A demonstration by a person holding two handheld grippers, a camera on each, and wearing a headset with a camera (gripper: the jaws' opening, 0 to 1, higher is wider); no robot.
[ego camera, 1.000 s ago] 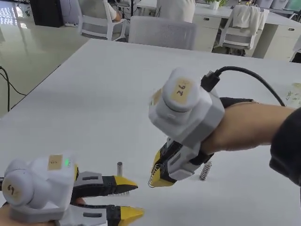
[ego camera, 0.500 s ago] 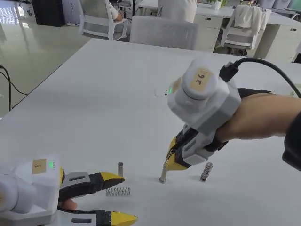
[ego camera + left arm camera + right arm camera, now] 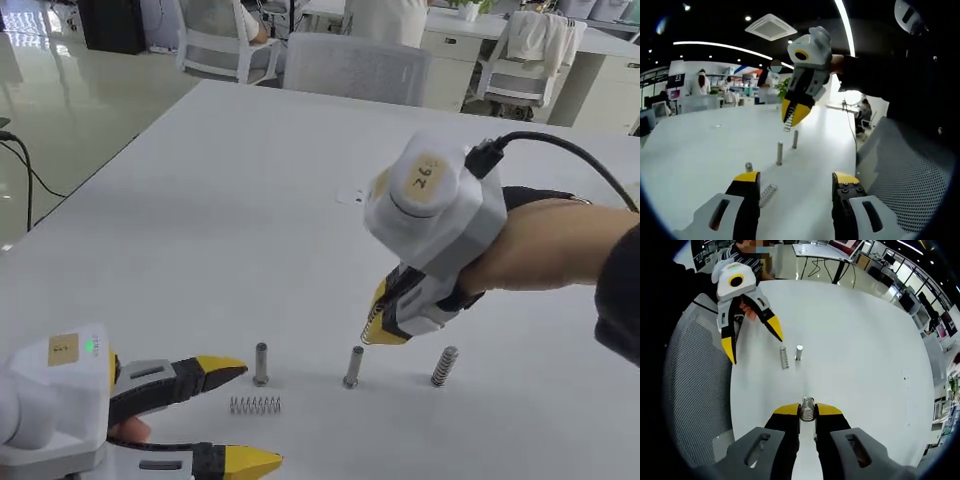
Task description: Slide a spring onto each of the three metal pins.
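Head view: right gripper point(image 3: 376, 332) pinches a spring point(image 3: 808, 410) by the middle pin point(image 3: 353, 366); left gripper point(image 3: 262, 417), near left, stands open-jawed.

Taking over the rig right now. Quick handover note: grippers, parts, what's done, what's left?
Right gripper: shut on a small coiled steel spring, hovering by the top of the middle bare metal pin.
Left gripper: open, empty, by the loose spring lying on the white table.
Done: right-end pin, its spring on.
Left: middle pin, then left-end pin with the loose spring.
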